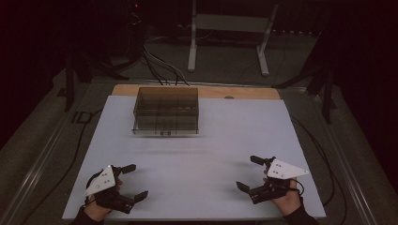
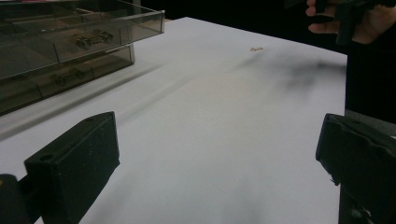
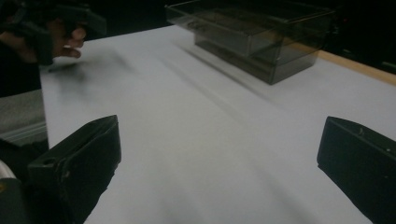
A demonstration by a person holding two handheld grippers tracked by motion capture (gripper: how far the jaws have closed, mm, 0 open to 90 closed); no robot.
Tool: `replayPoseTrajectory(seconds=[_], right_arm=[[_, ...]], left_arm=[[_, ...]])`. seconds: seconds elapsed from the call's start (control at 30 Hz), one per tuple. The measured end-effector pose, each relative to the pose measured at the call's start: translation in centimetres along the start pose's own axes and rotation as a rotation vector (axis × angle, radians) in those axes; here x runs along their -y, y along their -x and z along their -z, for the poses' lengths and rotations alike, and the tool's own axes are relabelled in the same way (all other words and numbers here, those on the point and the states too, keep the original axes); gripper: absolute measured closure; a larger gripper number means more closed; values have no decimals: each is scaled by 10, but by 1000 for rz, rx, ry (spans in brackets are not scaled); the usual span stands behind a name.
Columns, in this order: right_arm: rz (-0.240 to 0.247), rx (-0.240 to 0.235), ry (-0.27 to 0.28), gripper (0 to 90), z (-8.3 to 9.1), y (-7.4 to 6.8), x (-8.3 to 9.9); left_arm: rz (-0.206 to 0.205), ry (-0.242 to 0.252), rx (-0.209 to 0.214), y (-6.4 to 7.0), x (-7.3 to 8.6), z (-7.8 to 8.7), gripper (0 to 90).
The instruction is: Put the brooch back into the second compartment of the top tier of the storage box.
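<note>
A white rectangular sheet (image 1: 206, 154) covers the wooden tabletop (image 1: 253, 93), whose bare edge shows as a strip along the side farthest from both grippers. The room around is dark. Beyond the table, past both grippers, stands a pale metal frame with two legs (image 1: 230, 33) on a grey floor, with black cables (image 1: 159, 65) running across the floor toward the table's far edge. More cable trails down the floor to the outside of each gripper.

The left hand-held gripper (image 1: 133, 182) lies near the table's near edge, held in the person's left hand (image 1: 101, 201). Its jaws stand wide apart with nothing between them, only bare sheet. The right hand-held gripper (image 1: 251, 173) lies well apart from it, at about the same depth, held in the person's right hand (image 1: 286, 199). Its jaws are likewise spread wide and empty.

A smoky transparent plastic box with inner compartments (image 1: 166, 110) sits well ahead of both grippers, closer to the left one's side, near the far edge of the sheet. In the left gripper view the box (image 2: 70, 46) lies ahead and to the left, and small metal parts (image 2: 91, 39) rest in its compartments; what they are is too small to tell. A tiny pale object (image 2: 256, 48) lies on the sheet ahead of the left gripper's jaws, toward the other hand.
</note>
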State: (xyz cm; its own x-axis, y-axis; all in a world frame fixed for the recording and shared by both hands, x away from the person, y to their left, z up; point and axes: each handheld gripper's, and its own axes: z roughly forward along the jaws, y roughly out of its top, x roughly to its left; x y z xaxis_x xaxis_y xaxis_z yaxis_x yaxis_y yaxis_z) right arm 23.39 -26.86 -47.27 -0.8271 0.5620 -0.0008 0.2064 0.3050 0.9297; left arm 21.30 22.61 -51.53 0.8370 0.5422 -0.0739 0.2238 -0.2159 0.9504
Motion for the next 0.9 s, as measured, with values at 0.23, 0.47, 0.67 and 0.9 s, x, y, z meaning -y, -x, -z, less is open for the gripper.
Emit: replayPoseTrajectory(seconds=[0.23,0.47,0.67,0.9], right_arm=[[3,59,-4,0,4,9,-5],[-47,130,-5,0,6,23,-5],[-103,168,-26,0,5,38,-2],[-166,200,-40,0,7,57,6]], left_arm=[[0,0,1,0,0,0,6],[0,2,0,0,0,0,6],[4,1,1,0,-1,0,5],[3,4,-2,0,-1,0,6]])
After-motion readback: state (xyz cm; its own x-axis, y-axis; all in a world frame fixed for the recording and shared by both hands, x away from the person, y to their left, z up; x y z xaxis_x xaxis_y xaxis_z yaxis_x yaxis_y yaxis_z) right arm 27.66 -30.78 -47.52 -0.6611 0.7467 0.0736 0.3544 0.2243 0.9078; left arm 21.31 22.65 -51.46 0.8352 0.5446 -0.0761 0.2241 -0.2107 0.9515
